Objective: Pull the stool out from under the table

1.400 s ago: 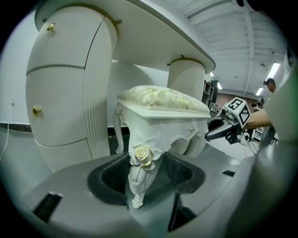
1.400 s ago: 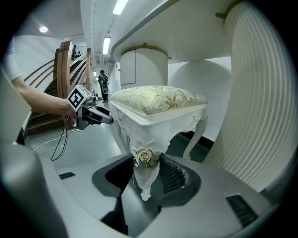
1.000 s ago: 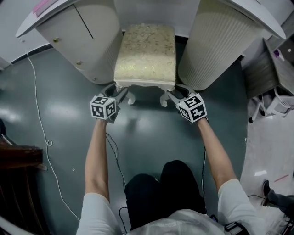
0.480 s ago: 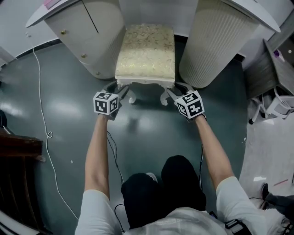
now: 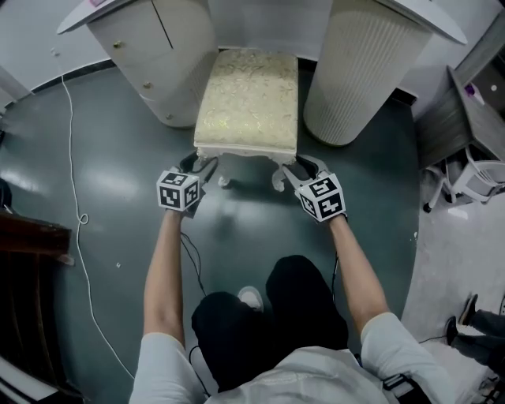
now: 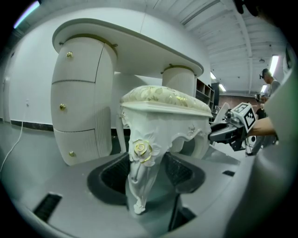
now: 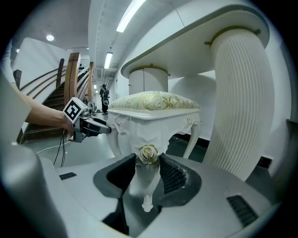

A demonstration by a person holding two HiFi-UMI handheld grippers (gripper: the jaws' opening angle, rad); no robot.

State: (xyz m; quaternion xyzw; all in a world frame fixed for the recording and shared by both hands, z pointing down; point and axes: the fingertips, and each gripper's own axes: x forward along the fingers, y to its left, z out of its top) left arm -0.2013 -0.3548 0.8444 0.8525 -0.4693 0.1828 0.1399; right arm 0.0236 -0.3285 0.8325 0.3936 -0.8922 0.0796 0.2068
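In the head view, the stool (image 5: 248, 95) stands between the table's (image 5: 410, 17) drawer pedestal (image 5: 150, 55) and ribbed pedestal (image 5: 359, 71). Its back end is near the tabletop edge and its front legs are out on the dark floor (image 5: 237, 237). I have the left gripper (image 5: 203, 167) and the right gripper (image 5: 297, 170) at the two front corners. As I judge it, two holds should let the stool slide straight instead of swivelling into a pedestal.

In the left gripper view, the jaws are clamped on the left front leg (image 6: 139, 181) at its carved rose (image 6: 141, 149), with pads (image 6: 114, 174) against both sides.

In the right gripper view it is the same. The jaws pinch the right front leg (image 7: 147, 181), and the ribbed pads (image 7: 173, 175) hug it just under the rose.

I can read no brand or writing anywhere, only black-and-white square patterns on the marker cubes (image 5: 177, 192).
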